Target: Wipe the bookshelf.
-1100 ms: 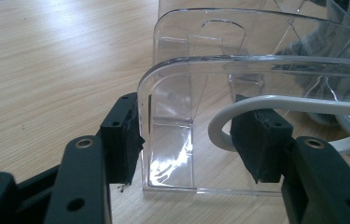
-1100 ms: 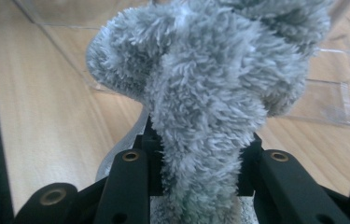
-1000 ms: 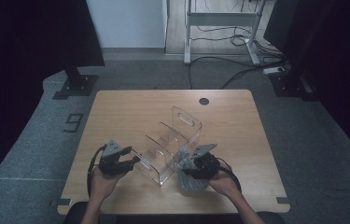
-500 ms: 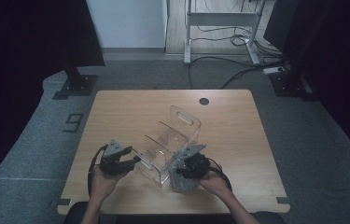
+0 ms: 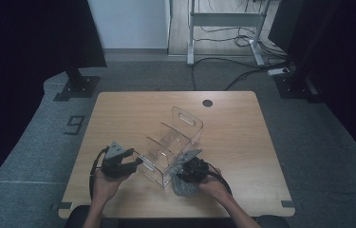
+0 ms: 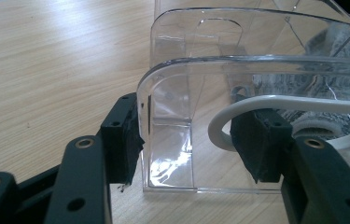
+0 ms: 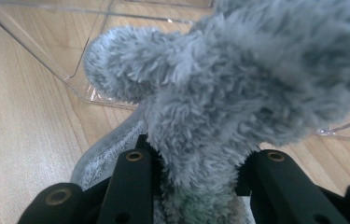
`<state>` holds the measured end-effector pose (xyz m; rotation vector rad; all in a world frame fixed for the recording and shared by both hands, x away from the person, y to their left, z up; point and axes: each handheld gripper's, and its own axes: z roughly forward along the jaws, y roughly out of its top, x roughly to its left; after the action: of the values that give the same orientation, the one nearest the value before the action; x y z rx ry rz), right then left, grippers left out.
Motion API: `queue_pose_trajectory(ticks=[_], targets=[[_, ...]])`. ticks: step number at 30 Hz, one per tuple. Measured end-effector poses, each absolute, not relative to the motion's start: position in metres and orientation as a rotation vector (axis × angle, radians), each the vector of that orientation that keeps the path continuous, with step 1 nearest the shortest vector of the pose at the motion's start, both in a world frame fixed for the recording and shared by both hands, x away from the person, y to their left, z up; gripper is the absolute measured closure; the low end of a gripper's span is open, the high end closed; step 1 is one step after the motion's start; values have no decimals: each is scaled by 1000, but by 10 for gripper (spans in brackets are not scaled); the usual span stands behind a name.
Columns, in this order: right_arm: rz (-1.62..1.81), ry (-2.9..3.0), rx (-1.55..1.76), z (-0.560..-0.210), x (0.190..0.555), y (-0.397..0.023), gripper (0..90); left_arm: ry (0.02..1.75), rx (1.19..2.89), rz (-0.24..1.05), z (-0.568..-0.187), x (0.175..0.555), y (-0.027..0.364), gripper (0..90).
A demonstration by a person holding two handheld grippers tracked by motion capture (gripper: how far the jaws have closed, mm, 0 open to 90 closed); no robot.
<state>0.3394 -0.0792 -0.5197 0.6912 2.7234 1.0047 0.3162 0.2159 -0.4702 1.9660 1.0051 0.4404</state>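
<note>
Right gripper point(image 7: 196, 186) clamps a grey fluffy cloth point(image 7: 238, 93), bunched between its fingers point(image 7: 130, 186) at the near bench point(image 5: 242, 128) edge, beside the clear acrylic organizer point(image 5: 175, 142). The pile is shaggy, with a flat woven hem. Left gripper point(image 6: 191, 140) straddles the organizer's near end wall, fingers point(image 6: 121, 135) about half open, one pad touching outside; whether the inner pad presses the wall cannot be told. The cloth's far part is cut off in the right gripper view.
</note>
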Motion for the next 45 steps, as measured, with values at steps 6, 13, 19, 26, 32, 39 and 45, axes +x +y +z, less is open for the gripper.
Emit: queue_pose_trajectory(ticks=[6, 13, 19, 26, 32, 39, 45], targets=[[999, 2723, 699, -520, 339, -79, 671, 1005, 1961, 441, -471, 316, 217, 442], [993, 2725, 706, -513, 337, -88, 662, 1000, 1958, 444, -471, 317, 217, 442], [1036, 2693, 728, -503, 332, -103, 663, 998, 1958, 444, -471, 317, 217, 442], [1073, 2676, 754, -496, 322, -124, 662, 992, 1958, 443, -471, 318, 217, 441], [1113, 2672, 757, -490, 311, -131, 661, 995, 1960, 444, -471, 318, 216, 441], [1159, 2704, 696, -487, 298, -119, 660, 997, 1963, 446, -470, 318, 216, 441], [1192, 2745, 638, -488, 292, -99, 655, 1002, 1971, 445, -470, 317, 214, 442]])
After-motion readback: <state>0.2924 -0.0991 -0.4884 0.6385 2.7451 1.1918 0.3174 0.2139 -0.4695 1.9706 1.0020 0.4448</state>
